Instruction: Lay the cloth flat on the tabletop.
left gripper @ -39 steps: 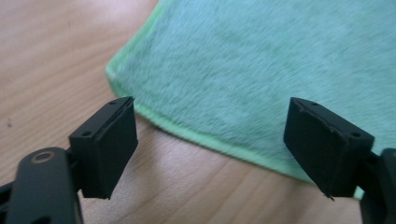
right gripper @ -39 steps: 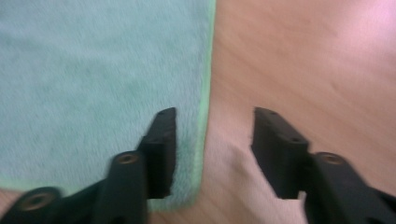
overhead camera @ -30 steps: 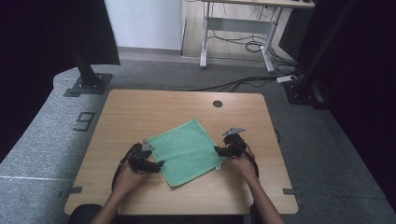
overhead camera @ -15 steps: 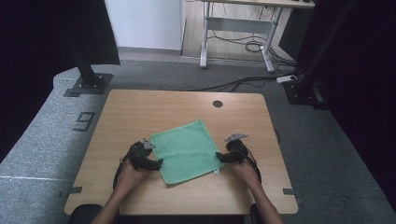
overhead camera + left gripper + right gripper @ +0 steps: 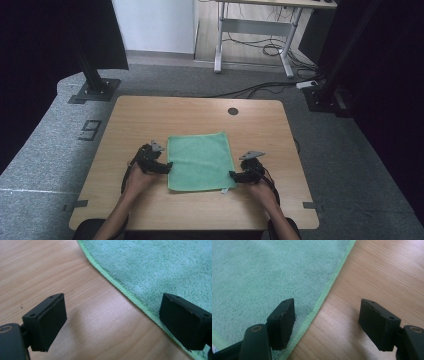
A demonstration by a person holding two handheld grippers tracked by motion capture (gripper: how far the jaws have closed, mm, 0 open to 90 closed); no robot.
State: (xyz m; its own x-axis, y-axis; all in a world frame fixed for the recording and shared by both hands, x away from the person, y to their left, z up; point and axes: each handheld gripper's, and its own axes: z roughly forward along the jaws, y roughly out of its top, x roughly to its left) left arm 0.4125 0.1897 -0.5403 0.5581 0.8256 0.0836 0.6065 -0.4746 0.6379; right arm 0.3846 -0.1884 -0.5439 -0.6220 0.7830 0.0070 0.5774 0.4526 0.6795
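Observation:
A green towel (image 5: 200,160) lies flat on the wooden table (image 5: 150,115), its edges square with the table's. My left gripper (image 5: 166,166) rests at the towel's left edge, near the front corner. In the left gripper view it (image 5: 112,322) is open: one jaw stands over bare wood, the other over the towel's hem (image 5: 130,296). My right gripper (image 5: 233,176) sits at the towel's right edge, also near the front. It (image 5: 327,325) is open across the hem (image 5: 324,293), with one jaw over the towel (image 5: 262,277) and one over wood.
A round cable hole (image 5: 233,111) sits near the table's far edge. A small white tag (image 5: 225,190) sticks out at the towel's near right corner. Black stand feet (image 5: 92,90) (image 5: 325,97) flank the table on the floor, with cables behind.
The towel has turned from lying askew to lying square with the table. My right hand has drawn back toward the front edge, and my left hand has shifted slightly with the towel's side.

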